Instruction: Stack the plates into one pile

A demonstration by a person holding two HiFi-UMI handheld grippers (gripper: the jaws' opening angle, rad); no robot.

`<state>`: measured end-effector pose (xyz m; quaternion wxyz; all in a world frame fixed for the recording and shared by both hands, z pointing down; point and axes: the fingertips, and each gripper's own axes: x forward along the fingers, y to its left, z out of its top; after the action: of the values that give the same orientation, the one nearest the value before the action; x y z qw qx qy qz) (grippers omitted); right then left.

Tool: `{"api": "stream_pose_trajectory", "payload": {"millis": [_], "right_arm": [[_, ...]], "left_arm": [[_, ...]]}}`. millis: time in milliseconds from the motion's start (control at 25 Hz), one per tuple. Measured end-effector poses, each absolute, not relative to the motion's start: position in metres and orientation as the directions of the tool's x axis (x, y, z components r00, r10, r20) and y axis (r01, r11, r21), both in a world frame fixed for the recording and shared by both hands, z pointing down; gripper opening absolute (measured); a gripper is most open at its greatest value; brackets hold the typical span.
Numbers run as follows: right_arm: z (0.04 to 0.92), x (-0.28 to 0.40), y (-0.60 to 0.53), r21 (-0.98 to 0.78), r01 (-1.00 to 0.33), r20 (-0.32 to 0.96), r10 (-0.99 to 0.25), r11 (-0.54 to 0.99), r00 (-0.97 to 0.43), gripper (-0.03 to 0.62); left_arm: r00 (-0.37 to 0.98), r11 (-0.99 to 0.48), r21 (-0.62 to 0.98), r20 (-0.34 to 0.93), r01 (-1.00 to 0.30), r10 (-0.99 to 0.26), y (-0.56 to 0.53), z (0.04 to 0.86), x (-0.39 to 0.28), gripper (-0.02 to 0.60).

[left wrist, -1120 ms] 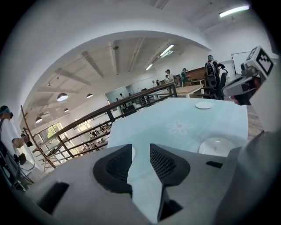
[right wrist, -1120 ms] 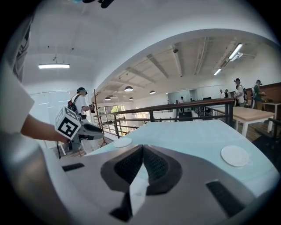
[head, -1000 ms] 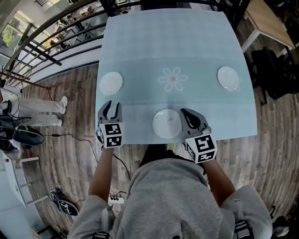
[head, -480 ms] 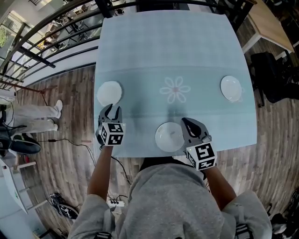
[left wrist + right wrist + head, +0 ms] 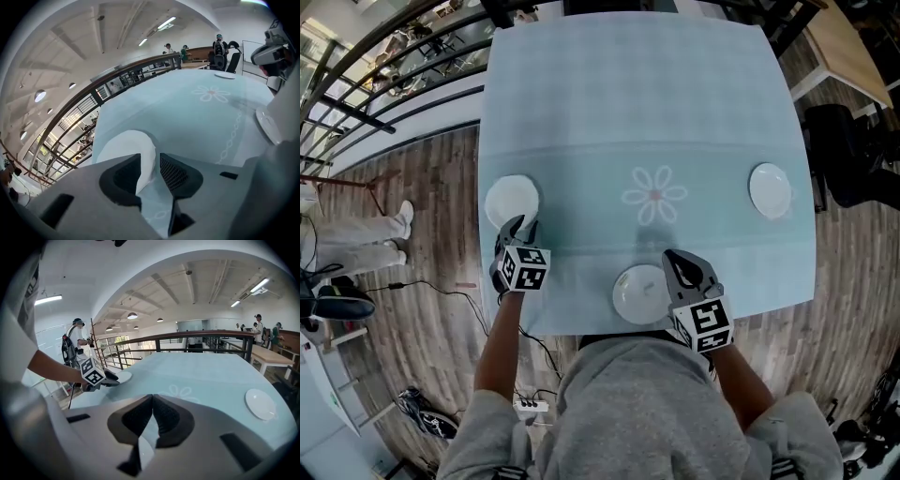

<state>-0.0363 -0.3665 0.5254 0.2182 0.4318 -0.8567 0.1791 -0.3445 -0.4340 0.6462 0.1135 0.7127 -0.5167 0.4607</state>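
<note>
Three white plates lie on the light blue tablecloth [image 5: 581,103]: a left plate [image 5: 511,200], a middle plate [image 5: 640,293] by the near edge, and a right plate [image 5: 770,190]. My left gripper [image 5: 518,227] is open and low at the left plate's near rim. In the left gripper view that left plate [image 5: 124,145] shows in the gap between the left gripper's [image 5: 150,158] jaws. My right gripper [image 5: 670,255] is shut on nothing beside the middle plate's right rim. The right gripper [image 5: 152,397] points across the table towards the right plate [image 5: 260,404].
A white flower print [image 5: 654,195] marks the cloth's centre. The table's near edge runs just below the middle plate. A dark railing [image 5: 384,66] stands beyond the table at the left, above a wooden floor [image 5: 422,234]. People stand far off in the hall.
My left gripper has moved forward and down until its open jaws reach the left plate's near rim. My right gripper has shifted slightly, still shut, beside the middle plate.
</note>
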Motion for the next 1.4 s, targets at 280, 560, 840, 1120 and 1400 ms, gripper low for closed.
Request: {"api": "stream_pose_trajectory", "payload": {"millis": [280,560,840,1120,1400], "right_arm": [[0.536,-0.034,-0.374,-0.130,-0.829,0.553,-0.654,0.544,-0.516,0.026],[0.538,-0.036,-0.371,-0.137,-0.827,0.552,-0.651,0.546,-0.521,0.026],[0.527,-0.023,-0.362,-0.116,-0.833,0.536,-0.672,0.541,-0.511,0.026],[0.511,-0.008,-0.344,-0.088,-0.841,0.490,-0.711,0.534,-0.503,0.026],[0.497,0.024,-0.315,-0.065,-0.859,0.444,-0.756,0.507,-0.480,0.026]], "left_arm": [[0.053,-0.478,-0.297,0.804,-0.826,-0.592,-0.442,0.661,-0.349,0.126],[0.059,-0.520,-0.306,0.818,-0.797,-0.572,-0.437,0.665,-0.341,0.054],[0.034,-0.474,-0.355,0.771,-0.806,-0.636,-0.438,0.638,-0.339,0.028],[0.045,-0.438,-0.397,0.697,-0.806,-0.716,-0.427,0.602,-0.322,0.023],[0.070,-0.438,-0.417,0.655,-0.797,-0.752,-0.391,0.572,-0.286,0.021]]}}
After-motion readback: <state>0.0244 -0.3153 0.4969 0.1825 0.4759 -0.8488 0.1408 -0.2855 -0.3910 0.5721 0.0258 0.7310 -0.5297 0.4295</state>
